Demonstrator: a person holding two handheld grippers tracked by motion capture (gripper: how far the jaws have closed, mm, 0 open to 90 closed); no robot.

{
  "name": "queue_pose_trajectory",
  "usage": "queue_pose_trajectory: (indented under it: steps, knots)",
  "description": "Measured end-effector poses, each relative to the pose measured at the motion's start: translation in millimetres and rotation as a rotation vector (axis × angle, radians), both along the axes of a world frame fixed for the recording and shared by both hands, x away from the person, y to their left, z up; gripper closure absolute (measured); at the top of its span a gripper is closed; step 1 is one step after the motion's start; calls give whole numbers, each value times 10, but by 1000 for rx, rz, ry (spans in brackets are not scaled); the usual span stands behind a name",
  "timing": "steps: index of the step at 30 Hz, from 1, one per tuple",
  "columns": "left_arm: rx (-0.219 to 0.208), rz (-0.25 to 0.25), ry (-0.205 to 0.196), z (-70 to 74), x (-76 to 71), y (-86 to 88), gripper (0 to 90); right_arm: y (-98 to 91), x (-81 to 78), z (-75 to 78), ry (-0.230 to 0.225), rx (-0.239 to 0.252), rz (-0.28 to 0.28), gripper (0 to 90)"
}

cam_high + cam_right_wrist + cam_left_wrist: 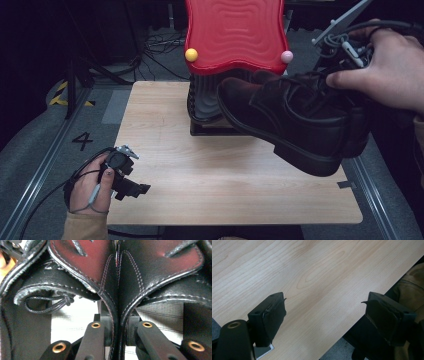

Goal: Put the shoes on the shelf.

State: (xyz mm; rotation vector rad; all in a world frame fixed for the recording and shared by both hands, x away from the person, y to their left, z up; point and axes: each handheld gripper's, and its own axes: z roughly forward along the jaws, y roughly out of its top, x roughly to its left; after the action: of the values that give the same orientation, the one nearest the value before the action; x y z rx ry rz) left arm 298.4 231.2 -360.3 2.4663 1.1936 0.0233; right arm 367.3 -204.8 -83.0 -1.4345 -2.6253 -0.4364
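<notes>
We have a pair of black leather shoes [295, 117] lifted clear of the counter [200, 175], hanging in the air over its right half with the toes pointing left toward the far middle. Our right tool [117, 325] is clenched on them: in the right gripper view its two jaws press together the inner walls of the two shoes, side by side at the heel collars, with the dark red lining [92, 262] showing above and a loop of black lace [47, 303] dangling at the left. In the high view our right hand [385, 67] wraps over the tool at the shoes' heel end, at the right edge of the picture. Behind the shoes, at the far edge of the counter, stands a red wavy panel [235, 32] with a yellow ball [191, 54] at its lower left corner and a pink ball [286, 56] at its lower right; under it sits a dark ribbed stand [205, 102] (we cannot tell what it is). Our left hand [90, 187] rests at the near left corner of the counter, well apart from the shoes, and its left tool [324, 315] is released, jaws standing wide with bare wood between them.
</notes>
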Motion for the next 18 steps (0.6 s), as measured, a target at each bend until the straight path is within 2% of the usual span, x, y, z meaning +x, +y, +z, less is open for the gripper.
queue_pose_trajectory:
  steps: [6, 12, 18]
  knots:
    - [-1, -4, 4, -13, -14, -7, 170, 127, 170, 167, -42, 7, -32, 822]
    - [-10, 5, -4, -1, -42, 32, 170, 300, 473, 344, -117, 13, -116, 822]
    - [-10, 19, 6, -16, -81, 69, 170, 421, 719, 484, -157, -2, -175, 822]
